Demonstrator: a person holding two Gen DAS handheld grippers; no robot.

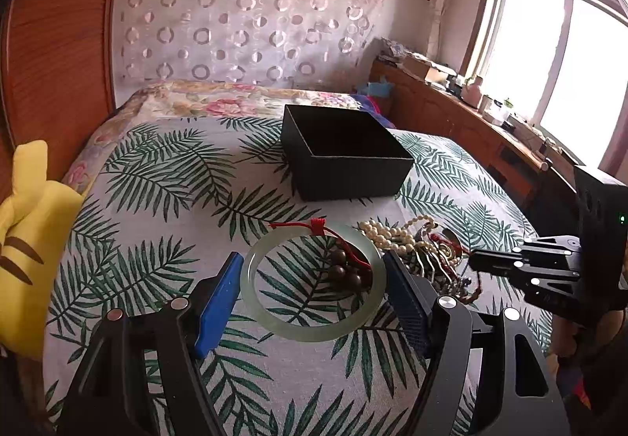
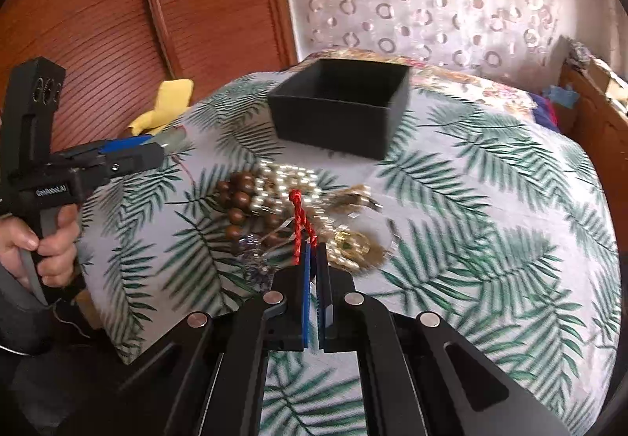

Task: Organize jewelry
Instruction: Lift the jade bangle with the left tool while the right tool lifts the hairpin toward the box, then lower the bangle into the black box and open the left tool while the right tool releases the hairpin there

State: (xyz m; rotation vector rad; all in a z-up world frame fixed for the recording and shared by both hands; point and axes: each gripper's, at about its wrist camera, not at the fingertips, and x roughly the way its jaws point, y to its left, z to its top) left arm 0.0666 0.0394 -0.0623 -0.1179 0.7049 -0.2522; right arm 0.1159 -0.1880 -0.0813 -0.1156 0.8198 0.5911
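While the left gripper [image 1: 312, 283] stands wide apart around the jade bangle [image 1: 312, 281] on the bed [image 1: 157, 220], it should close gently and evenly. The right gripper [image 2: 313, 251], pressed together on a red cord [image 2: 300, 224], lifts slowly toward the black box [image 2: 337, 108] at 12 o'clock. The left handle reads "GenRobot.AI".
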